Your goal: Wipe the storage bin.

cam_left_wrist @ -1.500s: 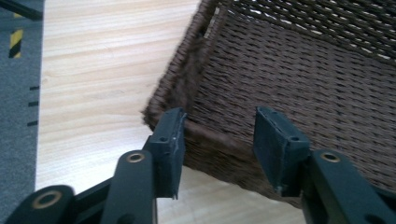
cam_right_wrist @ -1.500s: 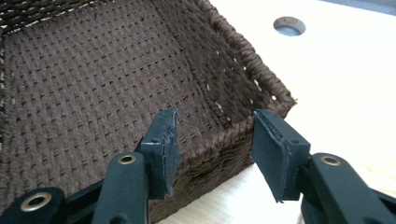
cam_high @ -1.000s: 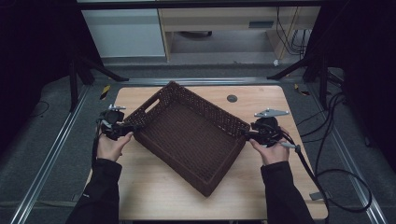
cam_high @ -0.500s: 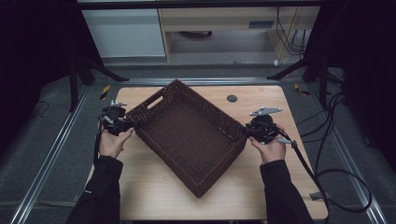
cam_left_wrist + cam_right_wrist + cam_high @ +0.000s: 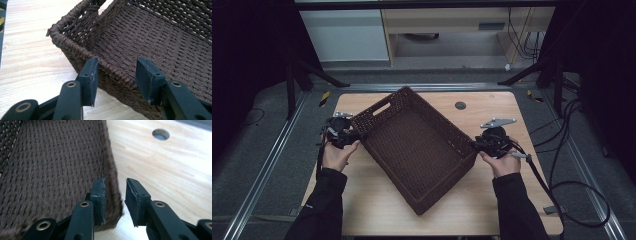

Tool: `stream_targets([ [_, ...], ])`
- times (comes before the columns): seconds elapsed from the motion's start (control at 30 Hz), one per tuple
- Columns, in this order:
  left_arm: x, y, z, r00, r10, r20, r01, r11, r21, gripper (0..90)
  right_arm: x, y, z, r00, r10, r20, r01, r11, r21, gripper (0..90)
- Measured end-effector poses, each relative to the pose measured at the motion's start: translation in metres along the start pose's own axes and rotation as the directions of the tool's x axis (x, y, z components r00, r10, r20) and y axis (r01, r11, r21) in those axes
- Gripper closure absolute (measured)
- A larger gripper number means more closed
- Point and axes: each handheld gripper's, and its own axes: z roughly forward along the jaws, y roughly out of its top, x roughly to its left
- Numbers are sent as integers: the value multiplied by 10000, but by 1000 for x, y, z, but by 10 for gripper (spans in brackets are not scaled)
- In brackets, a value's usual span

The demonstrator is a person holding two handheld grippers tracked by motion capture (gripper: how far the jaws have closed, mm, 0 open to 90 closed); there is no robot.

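A dark brown woven basket (image 5: 417, 150) lies cornerwise on the wooden table (image 5: 492, 105), with nothing in it. My left gripper (image 5: 360, 135) is at its left corner. In the left gripper view the basket's rim (image 5: 120, 75) runs between the pads of that gripper (image 5: 118, 62). They stand wide of it, though the jaws have just been closing. My right gripper (image 5: 475, 145) is at the right corner. Its jaws (image 5: 115, 185) straddle the basket's wall (image 5: 112, 175), one pad inside and one outside. They have just been opening, and a gap shows at the outer pad.
A round hole (image 5: 460, 105) sits in the tabletop beyond the basket. Cables (image 5: 562, 165) trail off the table's right side. Metal rails run along both sides of the table, and a cabinet stands behind it.
The basket has turned slightly clockwise: its far corner went right and its near corner left. Both hands stay at their corners.
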Motion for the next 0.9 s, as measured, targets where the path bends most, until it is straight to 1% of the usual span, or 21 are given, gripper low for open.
stream_targets([
  [0.07, 3, 2, 3, 10000, -47, -7, 47, 10000, -69, 542, -2, 3, 3, 10000, -6, -68, 5, 10000, -64, 691],
  [0.13, 6, 5, 7, 10000, -75, -13, 75, 9998, -167, 552, -2, 5, 9, 9991, 52, -418, -58, 9999, -146, 715],
  [0.17, 7, 5, 8, 10000, -93, 5, 93, 9997, -227, 555, -1, 6, 11, 9989, -17, -461, 10, 9999, -153, 729],
  [0.23, 7, 5, 8, 9999, -103, 47, 104, 9997, -235, 556, 2, 7, 12, 9981, -90, -613, 81, 9999, -146, 813],
  [0.3, 7, 5, 7, 10000, -72, 18, 72, 9998, -188, 549, 3, 6, 12, 9979, -158, -632, 150, 9998, -134, 821],
  [0.37, 6, 4, 5, 9999, -102, 114, 103, 9999, -81, 523, 4, 5, 11, 9978, -90, -652, 85, 9999, -84, 823],
  [0.4, 5, 3, 3, 9998, -82, 190, 84, 9999, -128, 508, 5, 5, 10, 9979, -137, -630, 132, 9999, -84, 824],
  [0.47, 2, 0, -5, 9999, 39, 127, -37, 9998, -195, 495, 7, 3, 8, 9981, -235, -577, 232, 9997, -67, 821],
  [0.53, -4, -3, -10, 9997, 117, 206, -113, 9997, -218, 486, 10, 0, 5, 9971, -300, -703, 303, 9995, 30, 818],
  [0.57, -6, -4, -12, 9995, 211, 223, -208, 9997, -152, 485, 11, -2, 3, 9966, -267, -783, 273, 9996, 71, 816],
  [0.63, -12, -5, -12, 9991, 336, 250, -334, 9994, -66, 484, 13, -4, 0, 9959, -208, -882, 220, 9997, 124, 810],
  [0.73, -18, -4, -7, 9981, 530, 312, -535, 9985, 147, 503, 16, -3, -3, 9960, -242, -860, 266, 9993, 266, 793],
  [0.77, -19, -4, -5, 9980, 566, 292, -573, 9981, 227, 521, 15, -2, -3, 9960, -239, -861, 254, 9996, 160, 781],
  [0.83, -18, -4, -2, 9981, 550, 272, -555, 9983, 183, 539, 15, 0, -4, 9957, -215, -900, 218, 9998, 23, 769],
  [0.9, -16, -2, -1, 9978, 516, 413, -526, 9983, 239, 555, 15, 4, -1, 9961, -254, -850, 253, 9997, -24, 754],
])
